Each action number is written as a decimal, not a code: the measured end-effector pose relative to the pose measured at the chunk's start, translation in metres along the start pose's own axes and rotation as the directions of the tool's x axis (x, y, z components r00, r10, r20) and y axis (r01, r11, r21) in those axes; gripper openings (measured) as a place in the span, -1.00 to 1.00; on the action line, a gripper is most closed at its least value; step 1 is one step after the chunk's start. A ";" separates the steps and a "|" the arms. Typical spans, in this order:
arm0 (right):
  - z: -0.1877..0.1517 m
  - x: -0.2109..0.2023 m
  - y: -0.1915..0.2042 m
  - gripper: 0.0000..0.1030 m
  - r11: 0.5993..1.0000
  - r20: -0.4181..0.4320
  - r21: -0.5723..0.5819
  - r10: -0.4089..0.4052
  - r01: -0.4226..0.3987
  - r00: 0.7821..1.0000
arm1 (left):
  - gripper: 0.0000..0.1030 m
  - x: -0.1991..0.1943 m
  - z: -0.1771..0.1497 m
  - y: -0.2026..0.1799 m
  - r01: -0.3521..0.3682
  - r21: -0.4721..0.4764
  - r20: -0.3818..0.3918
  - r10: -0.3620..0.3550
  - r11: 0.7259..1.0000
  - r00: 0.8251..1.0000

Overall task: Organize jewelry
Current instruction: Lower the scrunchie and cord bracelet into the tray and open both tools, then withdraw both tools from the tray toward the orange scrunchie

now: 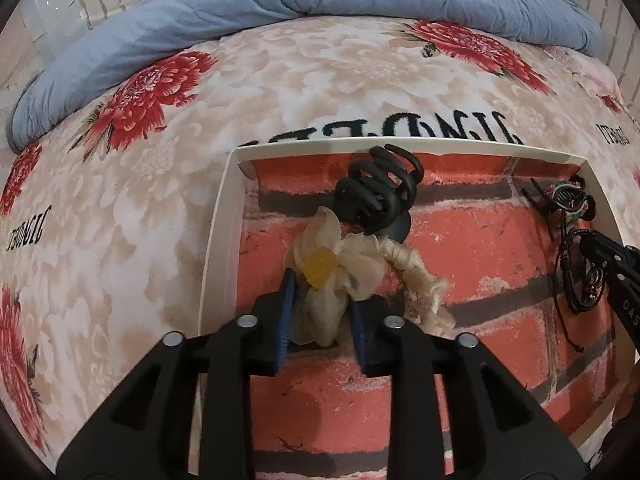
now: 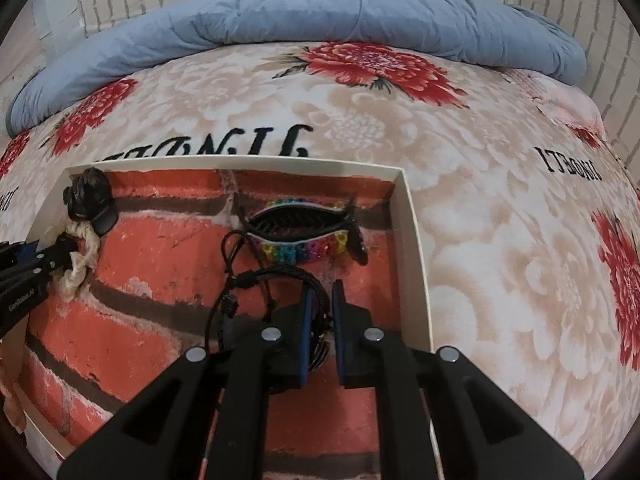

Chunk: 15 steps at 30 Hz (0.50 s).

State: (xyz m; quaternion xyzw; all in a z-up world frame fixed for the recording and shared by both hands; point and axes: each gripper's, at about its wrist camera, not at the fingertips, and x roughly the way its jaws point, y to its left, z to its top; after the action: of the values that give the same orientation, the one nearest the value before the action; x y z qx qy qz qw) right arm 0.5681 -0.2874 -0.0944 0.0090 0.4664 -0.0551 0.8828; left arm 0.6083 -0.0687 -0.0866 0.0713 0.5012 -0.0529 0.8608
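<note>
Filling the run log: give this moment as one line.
left gripper: shut on cream scrunchie | right gripper: shut on black cord bracelet | both inside box

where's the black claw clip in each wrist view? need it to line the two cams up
Left wrist: black claw clip sits upper centre, against the tray's far wall, just beyond the cream flower scrunchie held in the left gripper.
Right wrist: black claw clip sits far left, in the tray's far-left corner.
Shared landmark: the white far wall of the brick-print tray.
</note>
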 end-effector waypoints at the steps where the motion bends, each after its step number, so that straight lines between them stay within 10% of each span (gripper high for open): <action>1: -0.001 -0.002 0.001 -0.79 1.000 0.007 -0.012 -0.007 0.007 1.000 | -0.34 -0.001 -0.001 0.000 0.003 0.004 0.002 -0.003 1.000 1.000; 4: -0.003 -0.007 0.002 -0.66 0.999 0.002 -0.031 0.010 -0.010 1.000 | 0.26 -0.011 -0.004 -0.004 -0.011 0.028 0.025 0.010 1.000 1.000; 5: -0.004 -0.010 0.003 -0.25 0.999 0.005 -0.034 0.010 -0.010 1.000 | 0.49 -0.015 -0.005 -0.005 -0.018 0.035 0.035 0.017 0.999 0.999; 7: -0.006 -0.023 0.004 0.27 0.999 0.040 -0.050 -0.002 0.004 0.999 | 0.57 -0.028 -0.007 -0.009 -0.030 0.058 0.055 0.027 0.998 0.998; 15: -0.010 -0.077 -0.001 0.58 0.997 0.102 -0.066 -0.027 0.033 0.994 | 0.90 -0.088 -0.018 -0.002 -0.058 0.063 0.116 0.051 0.996 0.992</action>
State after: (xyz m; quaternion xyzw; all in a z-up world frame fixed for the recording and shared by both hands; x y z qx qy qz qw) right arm 0.5168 -0.2811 -0.0366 -0.0306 0.4229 -0.0530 0.9041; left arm 0.5496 -0.0663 -0.0193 0.1104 0.4467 -0.0500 0.8864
